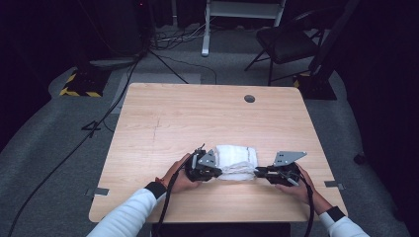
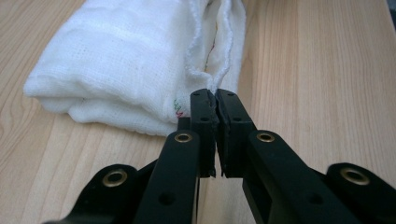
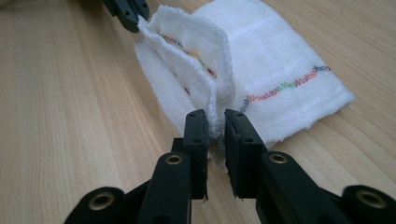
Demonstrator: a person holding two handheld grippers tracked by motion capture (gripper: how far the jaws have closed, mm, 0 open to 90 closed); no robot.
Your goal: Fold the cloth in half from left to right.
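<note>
On the near half of the worktop (image 1: 163,118): both tongs pinching the same folded cloth

So the white cloth (image 1: 238,162) sits between the two hands, folded into a chunky rectangle. The left tongs (image 2: 216,100) are pressed together on a frayed edge at one corner, and the right tongs (image 3: 215,122) are nearly closed with the hemmed edge layers caught between them at the opposite corner. Looks like the grab-the-corners step to me, either to open a fold or make another one. Next move probably needs both hands lifting together and evenly, or the thin layers slip out. Material's a loose, gauzy weave, soft and floppy, with a multicoloured stitched line across it. Pale wood-grain top underneath, smooth.
</note>
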